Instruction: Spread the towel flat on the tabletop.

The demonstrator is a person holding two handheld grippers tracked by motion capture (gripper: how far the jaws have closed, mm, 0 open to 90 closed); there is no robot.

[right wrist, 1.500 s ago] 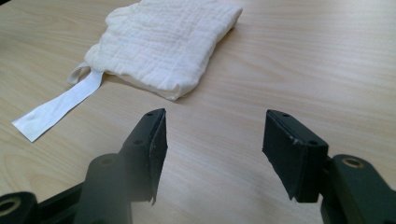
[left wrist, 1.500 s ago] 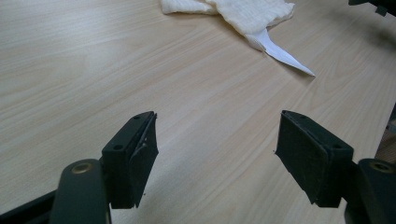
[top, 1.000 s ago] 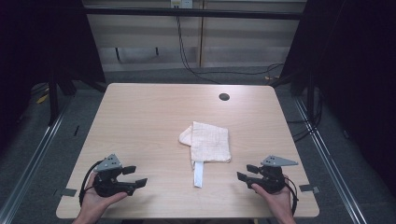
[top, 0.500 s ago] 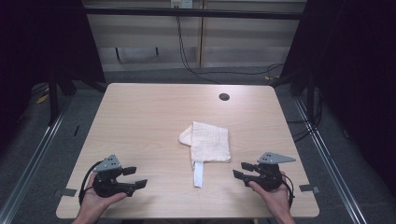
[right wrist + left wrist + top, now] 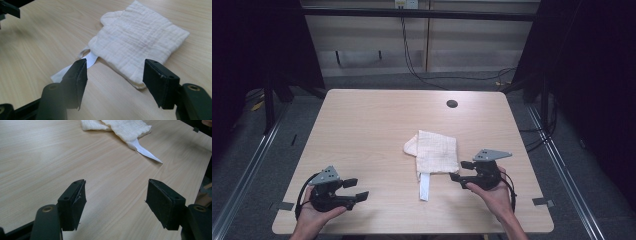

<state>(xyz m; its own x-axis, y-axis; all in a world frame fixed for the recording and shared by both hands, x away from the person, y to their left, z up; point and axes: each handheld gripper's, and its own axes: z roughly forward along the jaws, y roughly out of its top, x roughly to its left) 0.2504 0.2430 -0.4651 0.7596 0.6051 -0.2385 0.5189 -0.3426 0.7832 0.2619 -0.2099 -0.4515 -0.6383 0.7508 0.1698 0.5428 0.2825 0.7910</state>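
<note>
Cloth (image 5: 437, 152), folded and white, lies on the surface (image 5: 372, 130) just in front of the right hand-held gripper (image 5: 459, 171), whose jaws are wide open and empty. Left hand-held gripper (image 5: 354, 190) waits farther away, open too. Next, I think, comes pinching the cloth's near edge.

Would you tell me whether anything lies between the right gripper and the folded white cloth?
Nothing visible does. The right gripper is open beside the folded white cloth, with bare table between its jaws and the cloth's near corner.
</note>
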